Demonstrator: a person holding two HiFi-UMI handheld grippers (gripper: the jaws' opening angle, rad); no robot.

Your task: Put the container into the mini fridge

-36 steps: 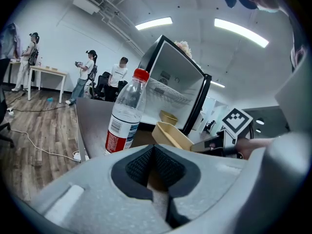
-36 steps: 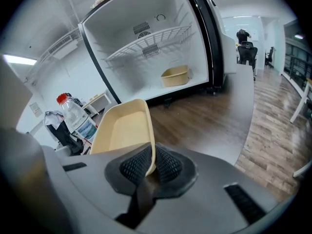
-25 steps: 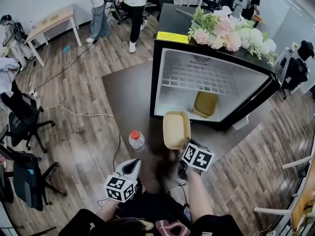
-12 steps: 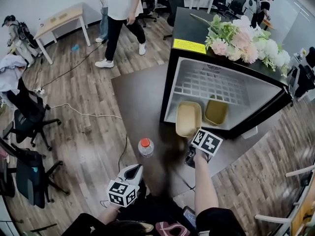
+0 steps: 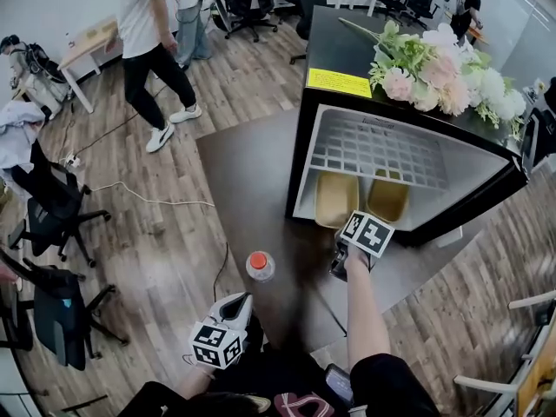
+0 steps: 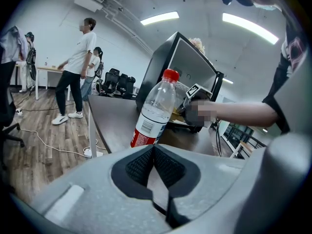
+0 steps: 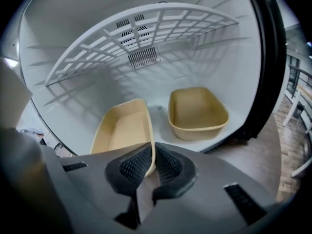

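- Wood-plank floor (image 5: pixel 148 233) runs round a dark desk (image 5: pixel 252 172), and on that desk stands the mini fridge (image 5: pixel 343 46) with its front open toward me.
- On top of the fridge I see a bunch of pink and white flowers (image 5: pixel 434 68) and a yellow label (image 5: pixel 339 82) near the front edge.
- A white wire shelf (image 7: pixel 146 28) spans the upper part of the white fridge interior.
- In the right gripper view, the right gripper (image 7: pixel 151 152) has its jaws pinched on the near wall of a tan container (image 7: pixel 119 130), with the rim passing between the two black pads.
- That container reaches through the fridge opening at the lower left of the interior, under the shelf. I cannot tell whether its base touches the fridge floor.
- A second tan container (image 7: pixel 197 108) sits on the fridge floor just to the right of the held one, apart from it.
- In the left gripper view, the left gripper (image 6: pixel 153 150) has its jaws pressed together with nothing between them.
- From the head view it hangs low at the near edge of the desk, well apart from the fridge.
- A clear bottle (image 6: pixel 156 111) with a red cap and red label stands upright on the desk, between the left gripper and the fridge.
- Beyond the desk a person (image 5: pixel 148 50) in a white top and dark trousers is mid-stride, and black office chairs (image 5: pixel 48 215) stand at the left.
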